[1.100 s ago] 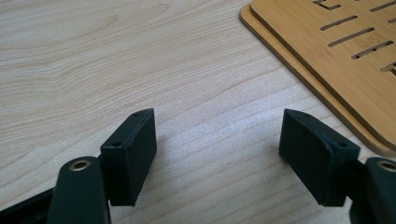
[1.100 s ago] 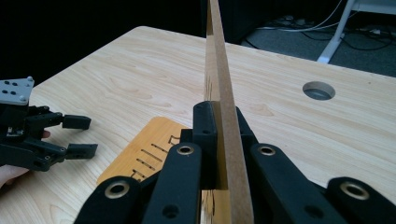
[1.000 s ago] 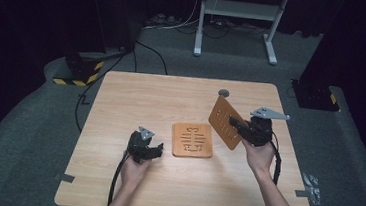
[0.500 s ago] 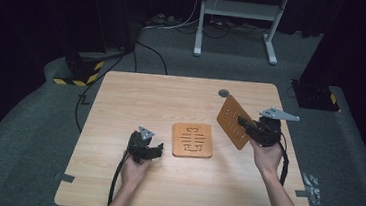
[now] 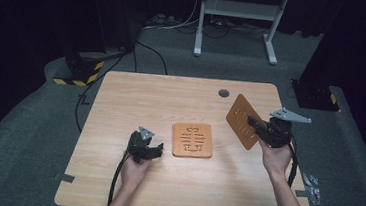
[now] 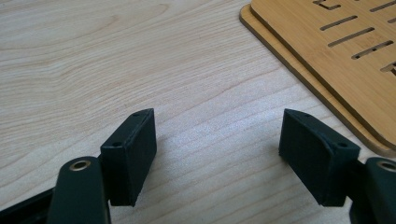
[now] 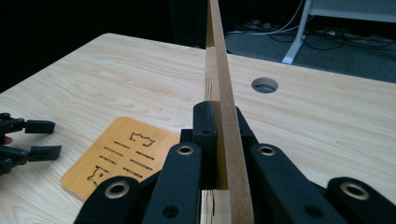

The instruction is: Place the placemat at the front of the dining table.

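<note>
Reading from our side outward: we take the nearest things first.
Left gripper: the left gripper [image 5: 153,149] rests low on the pale wooden table [image 5: 121,102], its jaws spread apart with nothing between them.
Bearing from the left jaws: in the left gripper view the stacked square bamboo mats with cut slots [image 6: 336,56] lie ahead and off to the right of the open jaws, just beside the right pad but apart from it; in the high view the stack [image 5: 192,139] sits flat, just beyond the tips.
Stack edge: we count two layers at the corner, slightly offset, so a thin lip is offered toward the left jaws.
Right gripper: the right gripper [image 5: 261,130] is clenched on a single tilted bamboo mat with slots [image 5: 242,120], lifted clear of the table.
Held mat's lie: in the right gripper view the mat [image 7: 219,88] stands edge-on between the pads, its long axis running away from the jaws.
Nearer hand: we judge the left gripper closer to the stack, the right well apart and already loaded.
Open room: bare table spreads right of the stack and beyond it, up to the round cable hole [image 5: 223,93]; the right edge lies near the held mat.
</note>
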The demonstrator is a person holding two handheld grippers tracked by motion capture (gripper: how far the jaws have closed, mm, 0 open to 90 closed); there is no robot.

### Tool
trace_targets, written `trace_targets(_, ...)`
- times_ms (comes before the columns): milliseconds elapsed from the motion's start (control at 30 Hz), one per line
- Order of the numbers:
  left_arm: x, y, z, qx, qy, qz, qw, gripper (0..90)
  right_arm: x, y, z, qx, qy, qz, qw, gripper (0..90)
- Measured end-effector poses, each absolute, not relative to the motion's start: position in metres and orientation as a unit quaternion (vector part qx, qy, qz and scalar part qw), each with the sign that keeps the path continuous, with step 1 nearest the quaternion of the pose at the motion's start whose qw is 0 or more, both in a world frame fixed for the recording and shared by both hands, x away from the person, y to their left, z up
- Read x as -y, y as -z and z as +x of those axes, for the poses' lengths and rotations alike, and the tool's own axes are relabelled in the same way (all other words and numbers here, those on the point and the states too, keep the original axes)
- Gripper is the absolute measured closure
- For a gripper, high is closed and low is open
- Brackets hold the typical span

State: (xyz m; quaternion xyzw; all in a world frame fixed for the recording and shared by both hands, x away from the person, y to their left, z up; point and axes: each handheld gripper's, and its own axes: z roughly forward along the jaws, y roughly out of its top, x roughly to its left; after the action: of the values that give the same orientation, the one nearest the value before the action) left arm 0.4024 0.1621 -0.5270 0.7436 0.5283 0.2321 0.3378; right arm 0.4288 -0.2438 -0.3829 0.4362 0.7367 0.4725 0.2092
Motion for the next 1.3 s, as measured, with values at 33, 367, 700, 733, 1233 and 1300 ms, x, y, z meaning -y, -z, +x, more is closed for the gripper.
trace_targets(33,-0.162,0.527,0.402,-0.529,-0.232,0.743,0.338,27.6,0.245,0.383,0.429,-0.735,-0.473,0.437,0.211,86.4)
trace_targets(367,-0.162,0.527,0.402,-0.528,-0.232,0.744,0.338,27.6,0.256,0.381,0.426,-0.728,-0.47,0.449,0.218,86.4)
trace_targets(700,-0.162,0.527,0.402,-0.528,-0.232,0.743,0.338,27.6,0.269,0.379,0.424,-0.719,-0.466,0.459,0.233,86.4)
trace_targets(733,-0.162,0.527,0.402,-0.528,-0.232,0.743,0.338,27.6,0.269,0.379,0.424,-0.719,-0.466,0.459,0.233,86.4)
trace_targets(1233,-0.162,0.527,0.402,-0.529,-0.232,0.743,0.338,27.6,0.283,0.38,0.42,-0.712,-0.457,0.473,0.245,86.4)
trace_targets(1300,-0.162,0.527,0.402,-0.528,-0.232,0.743,0.338,27.6,0.285,0.381,0.421,-0.712,-0.455,0.473,0.249,86.4)
